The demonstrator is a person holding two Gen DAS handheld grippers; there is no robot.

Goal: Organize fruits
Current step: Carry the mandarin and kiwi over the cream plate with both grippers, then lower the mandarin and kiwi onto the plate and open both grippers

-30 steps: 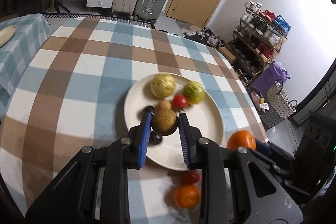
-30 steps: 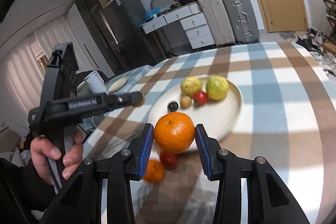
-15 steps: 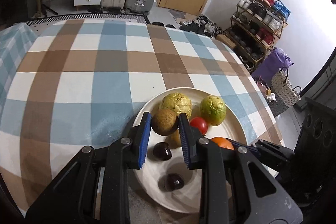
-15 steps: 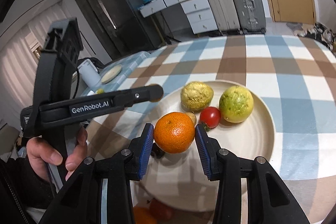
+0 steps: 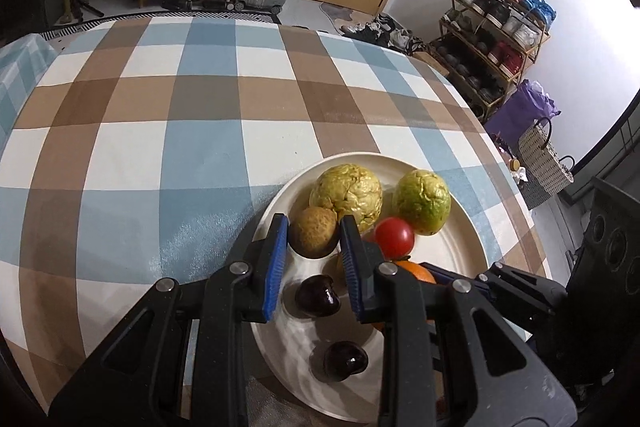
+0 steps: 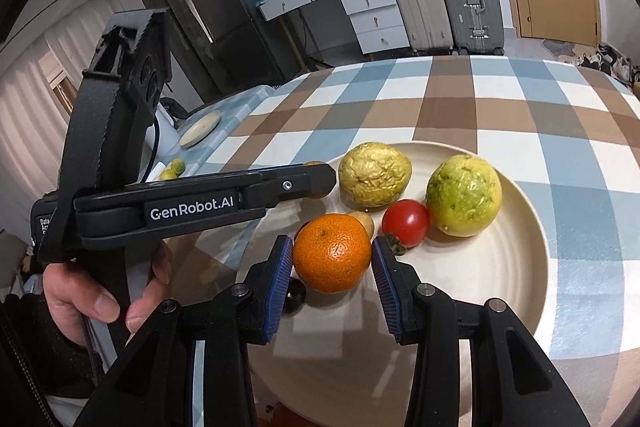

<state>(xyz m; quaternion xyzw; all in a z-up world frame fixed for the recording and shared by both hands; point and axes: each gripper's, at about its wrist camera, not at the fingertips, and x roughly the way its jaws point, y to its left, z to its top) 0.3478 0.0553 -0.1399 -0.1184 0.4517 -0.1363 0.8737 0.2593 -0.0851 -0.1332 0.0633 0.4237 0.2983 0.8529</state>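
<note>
While left tool (image 5: pixel 313 241) pinches rough brown fruit (image 5: pixel 312 236), right tool (image 6: pixel 331 264) pinches dimpled orange (image 6: pixel 332 253).

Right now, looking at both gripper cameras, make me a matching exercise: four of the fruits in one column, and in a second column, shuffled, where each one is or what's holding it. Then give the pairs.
Column one
1. orange
2. brown round fruit
3. cherry tomato
4. dark cherry

Column two
A. lies on the plate beneath the left gripper's fingers
B. clamped in the right gripper
C. rests on the plate beside the green-yellow fruit
D. clamped in the left gripper

Pairs: 1-B, 2-D, 3-C, 4-A
</note>
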